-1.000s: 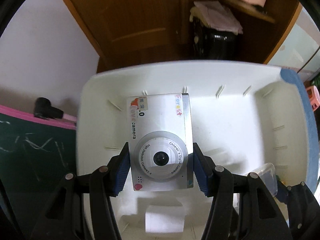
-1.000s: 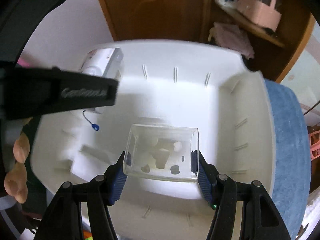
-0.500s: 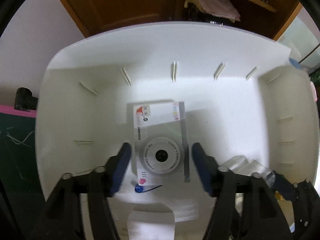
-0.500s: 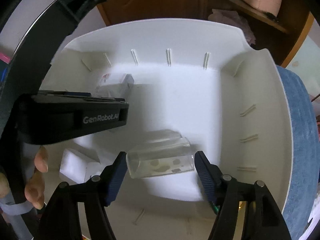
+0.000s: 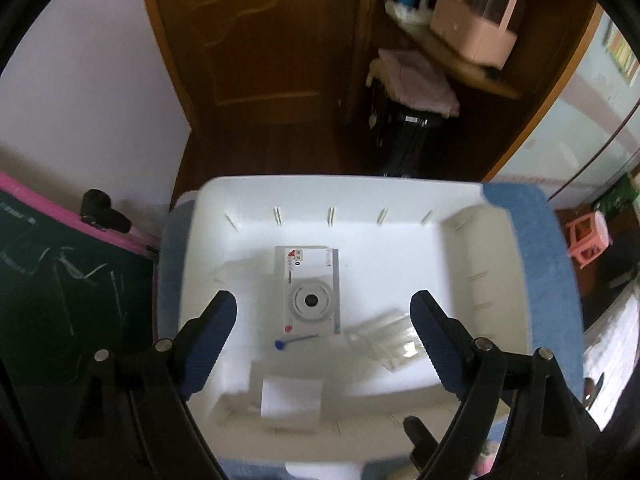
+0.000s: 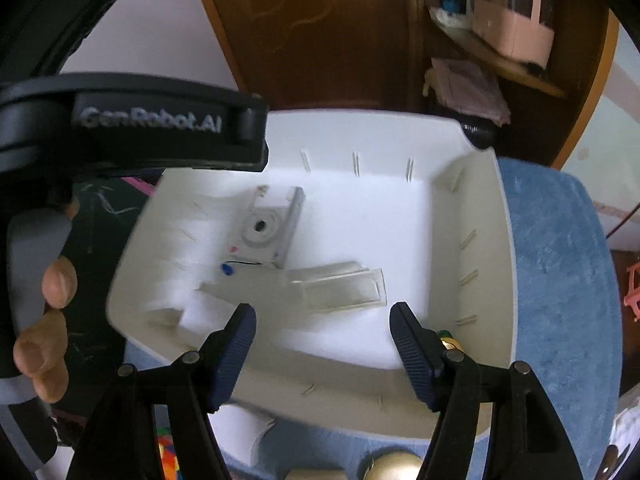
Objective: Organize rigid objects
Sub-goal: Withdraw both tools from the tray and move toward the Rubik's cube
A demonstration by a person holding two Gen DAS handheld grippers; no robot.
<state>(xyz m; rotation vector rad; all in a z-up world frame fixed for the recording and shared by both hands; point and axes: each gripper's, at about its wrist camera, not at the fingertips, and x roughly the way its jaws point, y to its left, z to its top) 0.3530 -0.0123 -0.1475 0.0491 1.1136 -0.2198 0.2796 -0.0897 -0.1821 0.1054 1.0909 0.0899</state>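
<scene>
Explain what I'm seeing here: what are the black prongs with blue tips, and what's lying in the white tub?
No robot arm here: a person carries a hand-held two-finger gripper in each hand, each with a fisheye camera looking along its fingers. One picture comes from the left gripper, whose jaws are opening with nothing between them; the other from the right gripper, also open and empty. In the right view, the person's hand holds the left tool's handle. Both look down into a white foam tub on a blue cloth. Inside lie a white children's digital camera with its blue-tipped strap, and a clear plastic box beside it. Nothing is held.
</scene>
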